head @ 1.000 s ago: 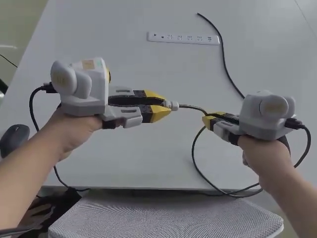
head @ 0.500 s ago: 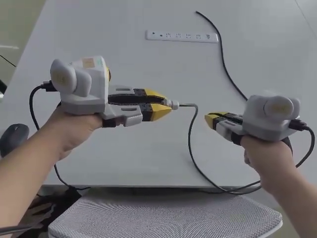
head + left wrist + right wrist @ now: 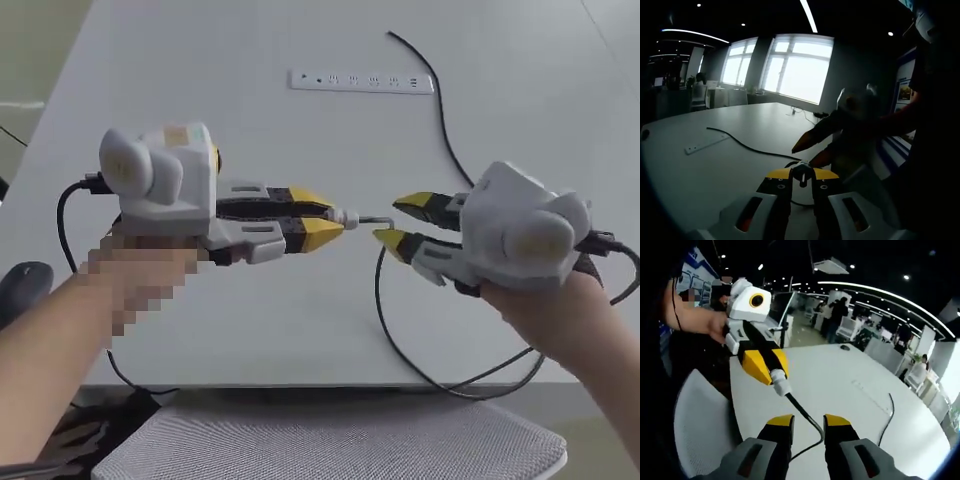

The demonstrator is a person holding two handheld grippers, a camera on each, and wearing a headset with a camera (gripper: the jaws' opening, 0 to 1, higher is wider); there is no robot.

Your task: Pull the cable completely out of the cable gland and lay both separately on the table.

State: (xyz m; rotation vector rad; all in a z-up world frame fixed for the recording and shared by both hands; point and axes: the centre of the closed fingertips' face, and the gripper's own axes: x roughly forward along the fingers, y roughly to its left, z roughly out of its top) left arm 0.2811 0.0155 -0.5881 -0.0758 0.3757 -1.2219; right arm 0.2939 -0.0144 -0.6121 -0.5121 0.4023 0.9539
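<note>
My left gripper [image 3: 333,219] is shut on the small pale cable gland [image 3: 349,214], held level above the white table [image 3: 250,130]. In the left gripper view the gland [image 3: 801,178] sits pinched between the yellow tips. A black cable [image 3: 380,290] leaves the gland's nose and droops in a loop over the table's near edge. My right gripper [image 3: 396,221] stands open just right of the gland, one jaw on each side of the cable and not touching it. In the right gripper view the cable [image 3: 804,412] runs from the gland [image 3: 781,384] down between the open yellow tips [image 3: 808,422].
A white power strip [image 3: 362,82] lies at the far middle of the table, with a black lead [image 3: 445,120] curving past it. A dark mouse [image 3: 20,285] sits at the left edge. A grey mesh chair [image 3: 330,440] stands below the near edge.
The right gripper, shut on the cable by the gland a second ago, drew away rightward, let go, and now stands open close to the gland again. The left gripper has barely moved.
</note>
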